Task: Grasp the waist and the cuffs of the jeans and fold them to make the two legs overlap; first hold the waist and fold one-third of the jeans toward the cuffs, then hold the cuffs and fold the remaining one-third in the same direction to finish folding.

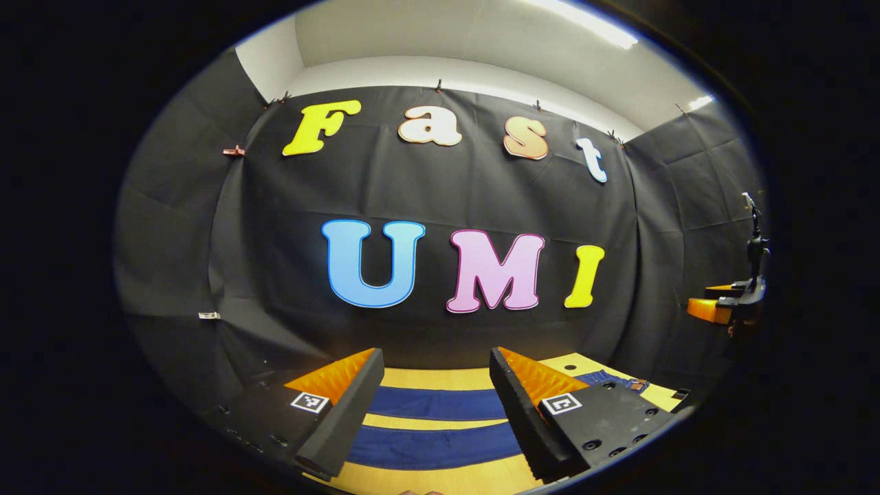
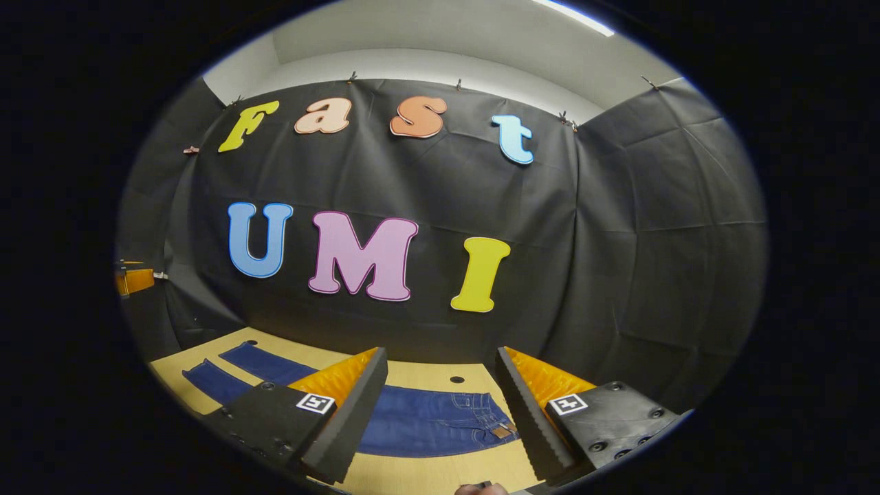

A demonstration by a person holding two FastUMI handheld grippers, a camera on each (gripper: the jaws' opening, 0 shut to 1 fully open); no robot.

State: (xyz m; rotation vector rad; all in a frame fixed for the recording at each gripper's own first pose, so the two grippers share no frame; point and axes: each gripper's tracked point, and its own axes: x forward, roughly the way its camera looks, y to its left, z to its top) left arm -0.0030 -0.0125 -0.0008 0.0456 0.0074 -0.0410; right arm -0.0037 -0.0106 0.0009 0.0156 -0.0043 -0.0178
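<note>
Left gripper view: left tongs (image 1: 436, 412) are hanging above the wooden bench (image 1: 440, 478) w/ fingers spread wide, nothing btwn them. Jeans (image 1: 436, 447) are lying flat on the bench below; two blue legs are running across as parallel bands, a strip of bare wood showing btwn them. Waist end w/ a brown patch is lying off to the right, near the bench's far edge. Black cloth wall (image 1: 275, 275) is rising just behind the bench; white ceiling above. Right tongs (image 1: 715, 306) are showing far right, well apart, raised over the bench.

Right gripper view: right tongs (image 2: 440, 412) are hovering w/ fingers wide apart, gripping nothing. Jeans' waist and seat (image 2: 433, 426) are lying btwn the fingers' line of sight, flat on the bench (image 2: 426, 474); legs are stretching away to the left. Bare wood is lying open on the near side and beyond the waist, up to the cloth wall (image 2: 653, 275). A small dark hole (image 2: 457, 379) is sitting in the benchtop past the waist. Left tongs (image 2: 134, 278) are peeking in at far left.
</note>
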